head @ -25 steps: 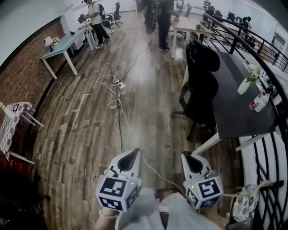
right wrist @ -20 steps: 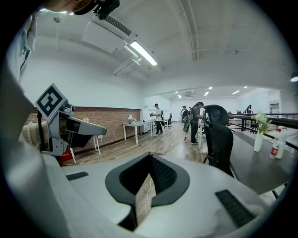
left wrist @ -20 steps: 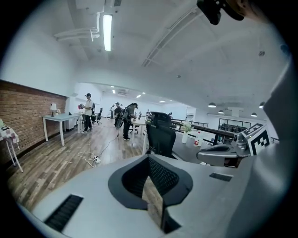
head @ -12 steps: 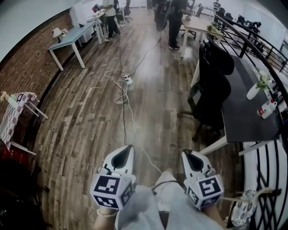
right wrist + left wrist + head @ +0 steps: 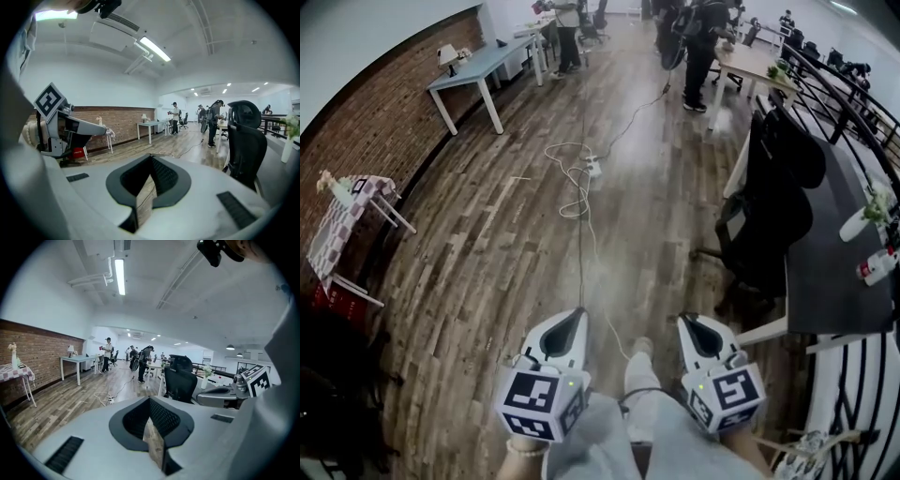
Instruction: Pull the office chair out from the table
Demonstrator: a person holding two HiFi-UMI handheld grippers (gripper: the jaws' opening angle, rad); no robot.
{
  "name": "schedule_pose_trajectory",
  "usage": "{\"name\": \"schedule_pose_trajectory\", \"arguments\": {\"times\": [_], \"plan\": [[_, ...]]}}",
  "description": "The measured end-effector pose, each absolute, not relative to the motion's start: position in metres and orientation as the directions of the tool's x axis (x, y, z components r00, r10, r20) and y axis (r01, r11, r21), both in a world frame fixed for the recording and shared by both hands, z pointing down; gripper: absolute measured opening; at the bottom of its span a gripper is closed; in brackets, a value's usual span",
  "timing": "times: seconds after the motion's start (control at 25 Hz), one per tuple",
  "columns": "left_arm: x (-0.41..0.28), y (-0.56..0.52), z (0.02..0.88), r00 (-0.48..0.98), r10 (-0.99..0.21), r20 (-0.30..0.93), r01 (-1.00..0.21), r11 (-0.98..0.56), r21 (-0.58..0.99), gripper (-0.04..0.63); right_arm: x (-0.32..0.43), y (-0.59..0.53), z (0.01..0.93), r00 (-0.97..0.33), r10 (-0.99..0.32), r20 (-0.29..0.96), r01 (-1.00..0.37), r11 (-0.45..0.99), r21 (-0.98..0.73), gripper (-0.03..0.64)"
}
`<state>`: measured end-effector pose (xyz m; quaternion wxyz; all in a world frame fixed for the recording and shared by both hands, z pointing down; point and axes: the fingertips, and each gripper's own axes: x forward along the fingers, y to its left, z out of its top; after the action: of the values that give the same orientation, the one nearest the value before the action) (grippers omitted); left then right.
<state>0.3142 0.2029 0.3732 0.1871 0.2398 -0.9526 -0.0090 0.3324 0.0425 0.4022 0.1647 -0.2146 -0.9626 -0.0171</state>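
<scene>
I see, per item:
L gripper (image 5: 573, 323): jaws clenched, holding nothing.
R gripper (image 5: 695, 328): same.
Office chair (image 5: 772, 217): against table (image 5: 836, 277), fwd-right, well apart from both grippers.

The office chair (image 5: 766, 220) shows mostly as a dark back. Its seat goes under the tabletop (image 5: 825, 281), which the right edge of the head view cuts off. The people at the far end (image 5: 701, 52) are cut by the top edge and too small to make out. In each gripper view, the body of the left gripper (image 5: 153, 437) or the right gripper (image 5: 144, 190) covers the office chair's base.
</scene>
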Motion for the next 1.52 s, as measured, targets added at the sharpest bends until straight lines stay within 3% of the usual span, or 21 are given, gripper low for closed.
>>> {"name": "schedule_pose_trajectory", "arguments": {"times": [0.8, 1.28, 1.52], "plan": [[0.131, 0.123, 0.352, -0.824, -0.453, 0.339, -0.452, 0.888, 0.088, 0.008, 0.140, -0.032, 0.390, -0.844, 0.436, 0.314, 0.448, 0.893, -0.037, 0.005], [0.074, 0.091, 0.343, -0.834, -0.440, 0.333, -0.442, 0.894, 0.075, 0.008, 0.087, -0.074, 0.381, -0.854, 0.427, 0.297, 0.437, 0.899, -0.034, 0.003], [0.054, 0.057, 0.339, -0.808, -0.495, 0.320, -0.503, 0.862, 0.063, 0.008, 0.083, -0.108, 0.384, -0.885, 0.364, 0.289, 0.366, 0.929, -0.048, 0.003]]}}
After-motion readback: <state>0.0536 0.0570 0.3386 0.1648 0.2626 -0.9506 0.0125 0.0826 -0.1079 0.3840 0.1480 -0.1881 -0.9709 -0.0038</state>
